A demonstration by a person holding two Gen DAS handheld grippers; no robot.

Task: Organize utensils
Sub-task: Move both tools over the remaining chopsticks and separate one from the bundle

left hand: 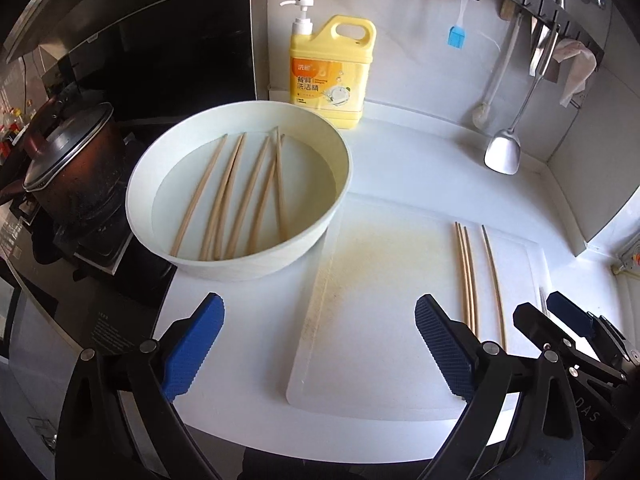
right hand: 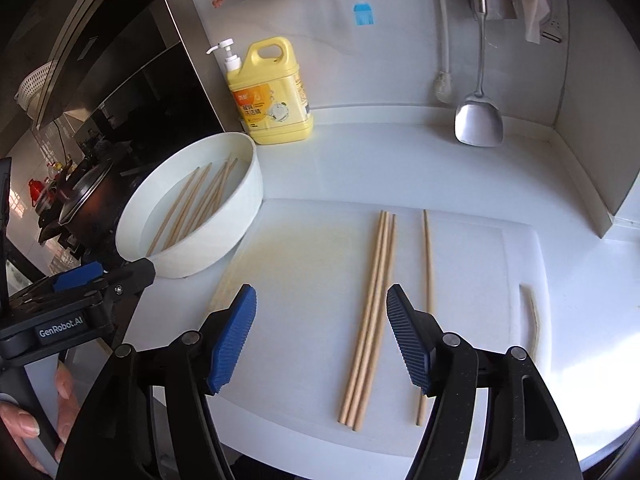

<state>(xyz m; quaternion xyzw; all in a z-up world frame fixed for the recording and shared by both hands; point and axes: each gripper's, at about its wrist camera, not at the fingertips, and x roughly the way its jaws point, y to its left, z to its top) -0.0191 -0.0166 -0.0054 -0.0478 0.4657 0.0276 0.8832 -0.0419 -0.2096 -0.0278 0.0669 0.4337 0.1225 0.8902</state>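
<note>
Nearest the cameras, both claws hang above the white cutting board [right hand: 304, 264] with their blue pads wide apart and nothing between them: the left gripper [left hand: 320, 344] over the board's stained left part, the right gripper [right hand: 320, 336] over its near middle, just above the lower ends of the chopsticks lying there. On the board, three bundled chopsticks [right hand: 370, 320] lie touching side by side, running away from the viewer, and a single chopstick [right hand: 427, 280] lies apart to their right, roughly parallel; its near end passes under the right claw's right finger in the right wrist view. A slot handle [right hand: 532, 316] is cut near the board's right edge. Beyond the board's left corner, touching or just beside it, stands a round white basin [left hand: 240, 264] holding shallow water, with about six more chopsticks [left hand: 244, 192] fanned across its bottom. Left of the basin, a dark lidded pot [left hand: 76, 164] sits on the stove. Behind the basin, against the wall, stands a yellow pump bottle of dish soap [left hand: 330, 76]. Farthest back, a metal spatula [right hand: 478, 120], a blue silicone brush [right hand: 363, 14] and a white-handled brush [right hand: 443, 80] hang from the wall rail.
</note>
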